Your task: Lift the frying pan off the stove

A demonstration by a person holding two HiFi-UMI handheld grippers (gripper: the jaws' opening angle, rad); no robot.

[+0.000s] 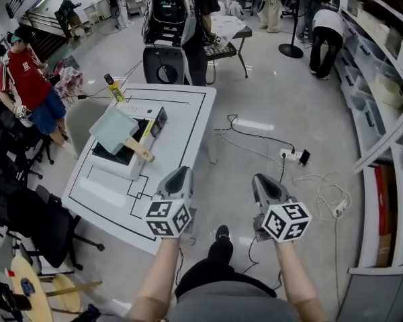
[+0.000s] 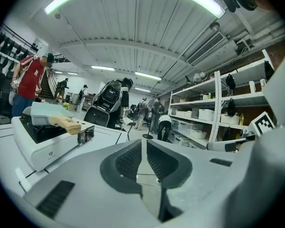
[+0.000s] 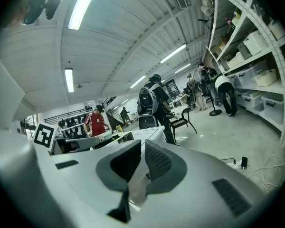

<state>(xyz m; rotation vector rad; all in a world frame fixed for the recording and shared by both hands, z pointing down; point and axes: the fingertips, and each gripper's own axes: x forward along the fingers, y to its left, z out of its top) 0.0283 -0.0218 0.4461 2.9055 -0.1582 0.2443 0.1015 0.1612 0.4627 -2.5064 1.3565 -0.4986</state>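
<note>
Left gripper [image 1: 179, 174] and right gripper [image 1: 260, 180] hover well short of the frying pan [image 1: 113, 129] on the stove [image 1: 118, 170], jaws nearly together and empty, the approach seemingly not yet begun.

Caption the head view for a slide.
Left gripper and right gripper, empty, held short of pale-green square frying pan on white stove.

Pale green square frying pan [image 1: 113, 129], tan wooden handle. White boxy stove [image 1: 113, 170], black top. White table [image 1: 185, 123] carries black line pattern. Grey left gripper [image 1: 179, 174] and grey right gripper [image 1: 259, 180], cubes with black-and-white square markers. Glossy pale grey floor [image 1: 255, 99].
</note>
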